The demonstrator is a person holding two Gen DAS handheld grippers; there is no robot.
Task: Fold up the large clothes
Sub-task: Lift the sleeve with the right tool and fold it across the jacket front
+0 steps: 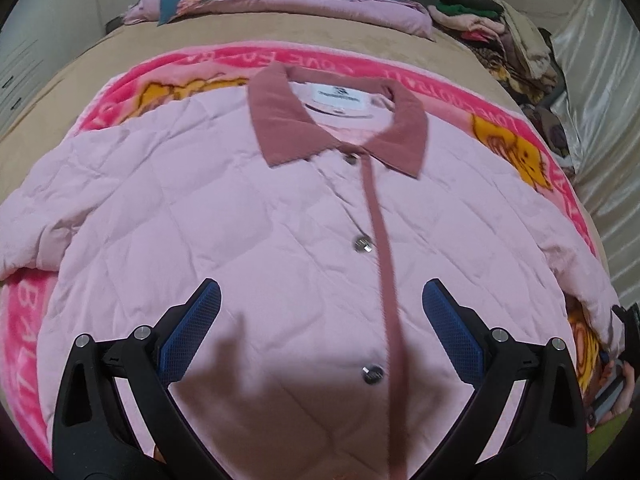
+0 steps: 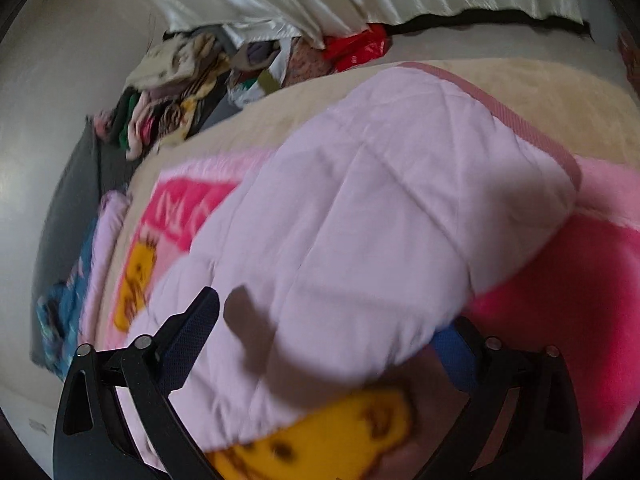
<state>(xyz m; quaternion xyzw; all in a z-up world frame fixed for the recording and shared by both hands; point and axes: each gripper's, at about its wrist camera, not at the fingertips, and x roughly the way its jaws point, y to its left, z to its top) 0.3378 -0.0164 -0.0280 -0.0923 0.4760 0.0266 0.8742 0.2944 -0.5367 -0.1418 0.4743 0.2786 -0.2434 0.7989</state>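
Our left claw [image 1: 322,328] hangs with jaws apart over the jacket [image 1: 240,220], whose placket runs toward the collar at 12 o'clock on the blanket [image 1: 24,312], while our right claw [image 2: 332,344], likewise apart, straddles its sleeve [image 2: 380,208] stretching toward 1 o'clock, so we judge it nearer.

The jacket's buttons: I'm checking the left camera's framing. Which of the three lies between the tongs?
The lowest button, the only one level with the left tongs, beside the dark-pink placket.

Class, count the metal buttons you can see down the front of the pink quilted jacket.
3. One button sits just below the collar, one at mid-chest, one lower, between the left gripper's fingers. More may lie hidden below the view.
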